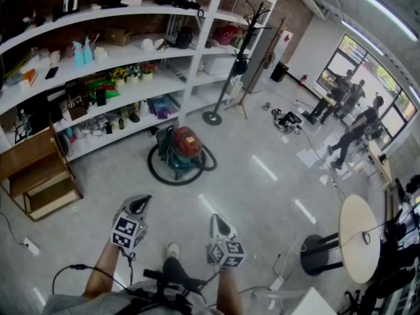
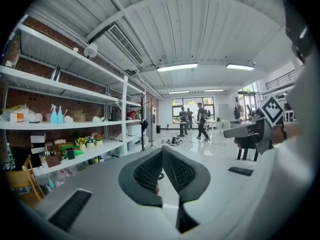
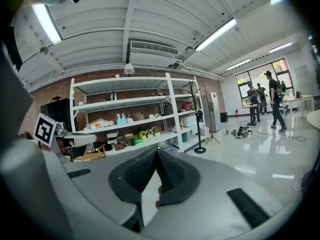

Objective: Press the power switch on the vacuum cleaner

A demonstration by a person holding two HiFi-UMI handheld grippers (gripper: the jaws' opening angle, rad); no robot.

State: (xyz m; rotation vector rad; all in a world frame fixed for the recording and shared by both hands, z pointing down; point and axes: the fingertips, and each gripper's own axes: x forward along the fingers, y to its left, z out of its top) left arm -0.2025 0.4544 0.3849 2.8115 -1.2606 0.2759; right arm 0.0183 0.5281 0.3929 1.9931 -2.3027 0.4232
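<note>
The vacuum cleaner (image 1: 184,151), a red and dark canister with a black hose coiled round it, stands on the pale floor in front of the shelves in the head view. My left gripper (image 1: 140,203) and right gripper (image 1: 217,220) are held side by side well short of it, both pointing toward it and touching nothing. The left gripper (image 2: 162,152) has its jaws together, with nothing between them. The right gripper (image 3: 156,152) is shut the same way. Neither gripper view shows the vacuum cleaner. Its power switch is too small to make out.
White shelves (image 1: 131,77) full of small items run along the left wall. Wooden steps (image 1: 39,176) stand at the left, a coat stand (image 1: 214,117) behind the vacuum cleaner, a round table (image 1: 359,238) at the right. People (image 1: 348,130) and floor cables (image 1: 285,120) are far right.
</note>
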